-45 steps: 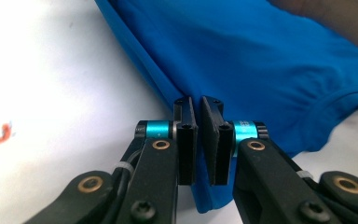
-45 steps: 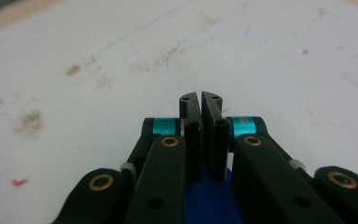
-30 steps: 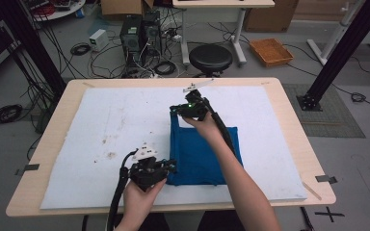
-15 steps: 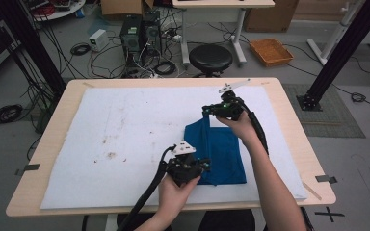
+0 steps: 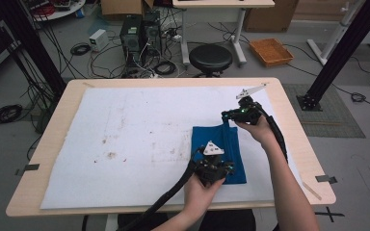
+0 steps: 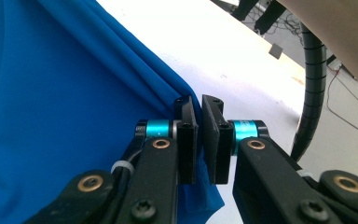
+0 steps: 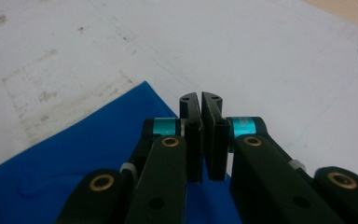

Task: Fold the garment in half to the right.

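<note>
A: High view. Where is the blue cloth (image 5: 218, 147) lying relative to the two tongs?

B: It is lying between them on the white mat (image 5: 125, 144). The left gripper (image 5: 220, 169) is sitting at the cloth's near right corner, and the right gripper (image 5: 230, 115) is sitting at its far right corner. The cloth's right edge is running from one to the other. Open mat is spreading wide on the left of both tongs; to their right only a narrow strip is showing before the table (image 5: 296, 139) edge.

A: Left gripper view. How are the jaws standing?

B: The left gripper (image 6: 200, 121) is pinching the blue cloth (image 6: 65, 107): its jaws are pressed nearly together with a fold of fabric running down between them. The cloth is bunching in ridges to the jaws' left; bare mat (image 6: 233, 60) is lying ahead and to their right.

A: Right gripper view?

B: The right gripper (image 7: 200, 119) is likewise pressed together on the blue cloth (image 7: 74, 158), whose corner is ending just at the jaw tips. Beyond the tips, stained mat (image 7: 261, 56) is stretching free on every side.
</note>
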